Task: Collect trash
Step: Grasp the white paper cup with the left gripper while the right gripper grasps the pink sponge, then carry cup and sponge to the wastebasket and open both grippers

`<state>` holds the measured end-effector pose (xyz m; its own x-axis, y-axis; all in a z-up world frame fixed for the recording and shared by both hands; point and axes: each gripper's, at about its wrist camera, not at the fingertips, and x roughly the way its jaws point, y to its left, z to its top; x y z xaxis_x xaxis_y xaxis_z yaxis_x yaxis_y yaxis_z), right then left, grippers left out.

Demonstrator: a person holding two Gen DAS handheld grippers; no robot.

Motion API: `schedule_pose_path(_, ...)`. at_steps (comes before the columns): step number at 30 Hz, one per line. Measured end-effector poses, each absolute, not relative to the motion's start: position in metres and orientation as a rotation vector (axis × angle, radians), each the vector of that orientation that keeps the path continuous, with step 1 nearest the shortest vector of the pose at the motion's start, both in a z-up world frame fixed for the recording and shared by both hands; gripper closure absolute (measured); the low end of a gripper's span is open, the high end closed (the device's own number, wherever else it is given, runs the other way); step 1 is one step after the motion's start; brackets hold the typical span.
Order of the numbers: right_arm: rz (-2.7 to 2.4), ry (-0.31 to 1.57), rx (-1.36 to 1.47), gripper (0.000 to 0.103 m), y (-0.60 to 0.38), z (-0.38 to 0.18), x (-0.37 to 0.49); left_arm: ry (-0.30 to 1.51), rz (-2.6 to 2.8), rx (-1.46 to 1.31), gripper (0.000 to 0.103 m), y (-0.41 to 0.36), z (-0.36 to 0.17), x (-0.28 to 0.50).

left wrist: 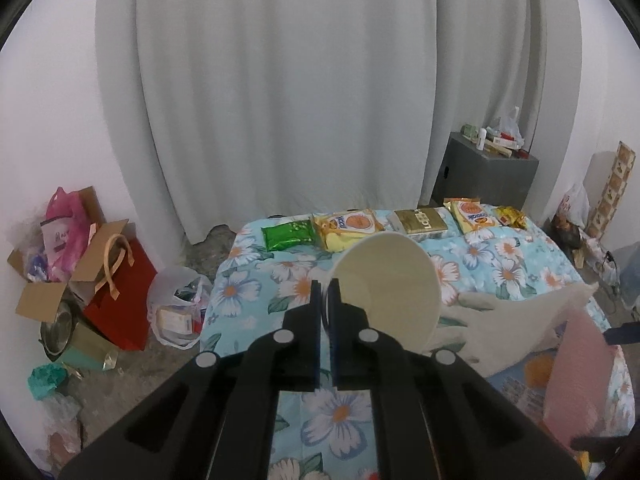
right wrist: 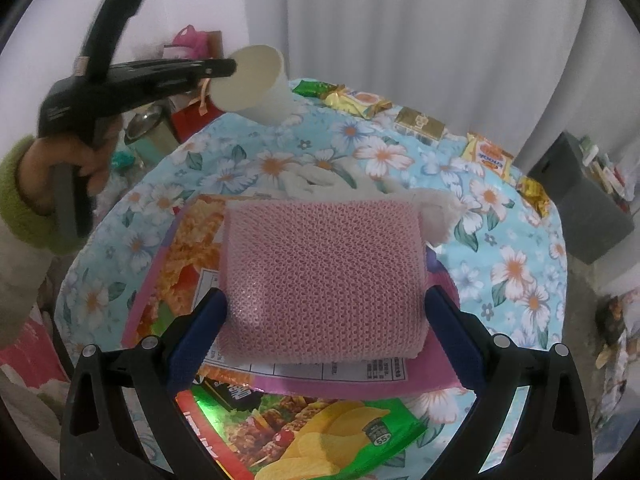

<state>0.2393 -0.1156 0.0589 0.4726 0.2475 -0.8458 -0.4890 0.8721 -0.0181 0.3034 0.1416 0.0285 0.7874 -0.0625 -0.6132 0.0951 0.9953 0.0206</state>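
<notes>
My left gripper (left wrist: 326,290) is shut on the rim of a cream paper cup (left wrist: 388,280), which it holds tilted above the floral cloth (left wrist: 248,292). The right wrist view shows that same gripper (right wrist: 218,69) pinching the cup (right wrist: 256,80), gripped by a hand in a green cuff. My right gripper (right wrist: 326,298) is shut on a pink foam net sleeve (right wrist: 324,276), with its blue pads pressing both sides. Beneath it lie a pink-edged snack packet (right wrist: 188,248) and a green chips bag (right wrist: 320,432). A white glove (left wrist: 500,320) lies on the cloth.
Snack packets line the cloth's far edge: a green one (left wrist: 287,235), yellow ones (left wrist: 348,228) and a gold one (left wrist: 420,222). On the floor to the left are a red bag (left wrist: 124,300), a cardboard box (left wrist: 52,280) and a plastic bag (left wrist: 180,304). A grey cabinet (left wrist: 484,172) stands behind.
</notes>
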Motion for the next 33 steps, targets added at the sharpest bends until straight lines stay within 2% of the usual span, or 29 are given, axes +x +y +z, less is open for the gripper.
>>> schedule_pose_path(12, 0.451, 0.968, -0.214, 0.012, -0.121, 0.063, 0.236, 0.621, -0.114, 0.041, 0.1, 0.14, 0.042, 0.286)
schedule_pose_path(33, 0.436, 0.849, 0.044, 0.012, -0.188, 0.108, 0.211, 0.533, -0.159, 0.089, 0.1, 0.106, 0.084, 0.258)
